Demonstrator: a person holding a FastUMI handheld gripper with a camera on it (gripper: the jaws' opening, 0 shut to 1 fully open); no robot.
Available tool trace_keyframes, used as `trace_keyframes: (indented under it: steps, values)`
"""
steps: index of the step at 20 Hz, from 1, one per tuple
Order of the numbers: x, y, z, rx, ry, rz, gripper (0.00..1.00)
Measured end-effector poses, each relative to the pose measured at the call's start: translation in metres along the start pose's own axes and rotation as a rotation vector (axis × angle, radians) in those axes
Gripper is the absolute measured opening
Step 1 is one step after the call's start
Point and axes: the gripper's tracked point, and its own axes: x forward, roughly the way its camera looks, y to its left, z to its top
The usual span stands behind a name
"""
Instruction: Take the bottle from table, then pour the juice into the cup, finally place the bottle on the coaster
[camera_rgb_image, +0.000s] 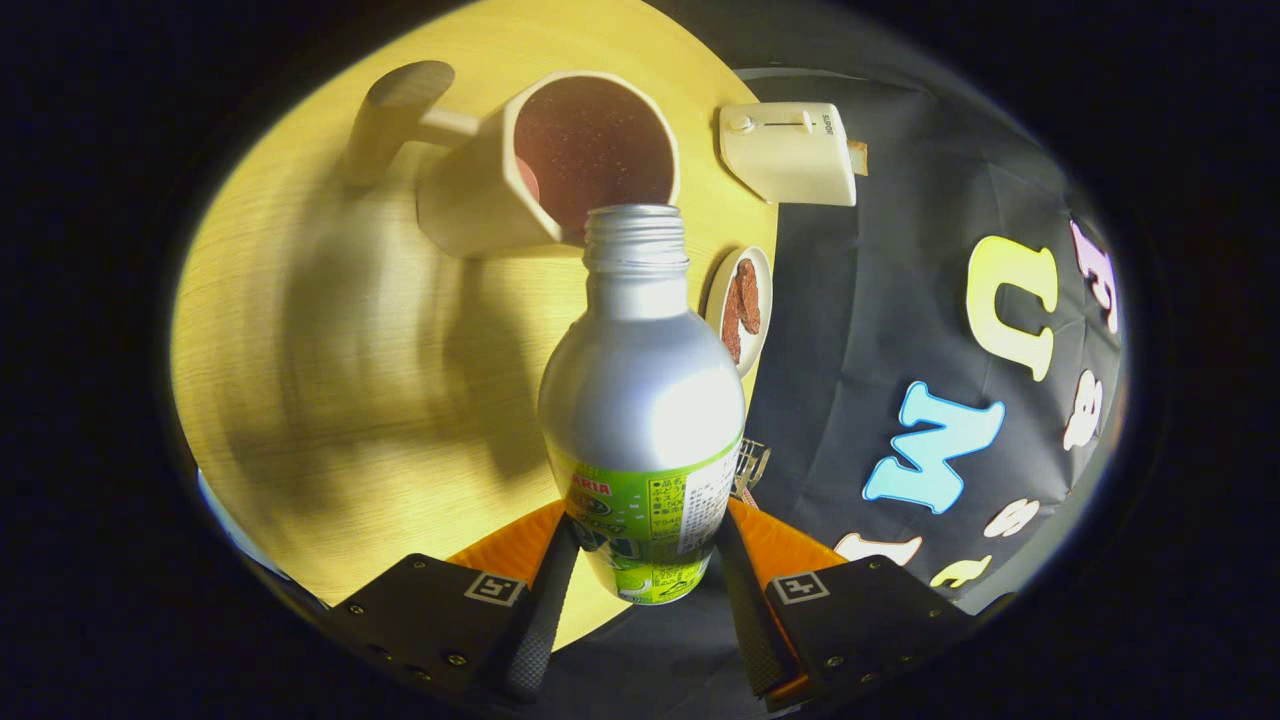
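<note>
A silver aluminium bottle (640, 400) with a green label and no cap sits between my fingers, with my gripper (645, 570) shut on its labelled lower body. The bottle is tipped forward so its threaded open mouth (634, 235) lies at the near rim of a cream cup (545, 165). The cup stands on the round wooden table (330, 400) with its handle (395, 115) pointing away to the left. Its dark inside shows speckled, with a reddish patch at the left wall.
A cream box-like device (790, 150) with a knob and slot lies beyond the cup to the right. A small white dish (742, 305) with brown pieces sits by the table's edge next to the bottle's shoulder. A small wire object (752, 465) pokes out beside the bottle.
</note>
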Motion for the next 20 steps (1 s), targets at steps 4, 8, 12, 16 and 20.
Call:
trace_keyframes:
  steps: [4, 8, 12, 16, 20]
  values:
    - [0.001, -0.003, -0.004, -0.028, 0.021, -0.009, 0.74]
    - [0.002, -0.007, -0.004, -0.049, 0.033, -0.015, 0.75]
    - [0.002, -0.013, -0.003, -0.081, 0.043, -0.029, 0.74]
    - [0.001, -0.016, -0.003, -0.11, 0.048, -0.031, 0.75]
    - [0.001, -0.021, -0.004, -0.135, 0.062, -0.04, 0.75]
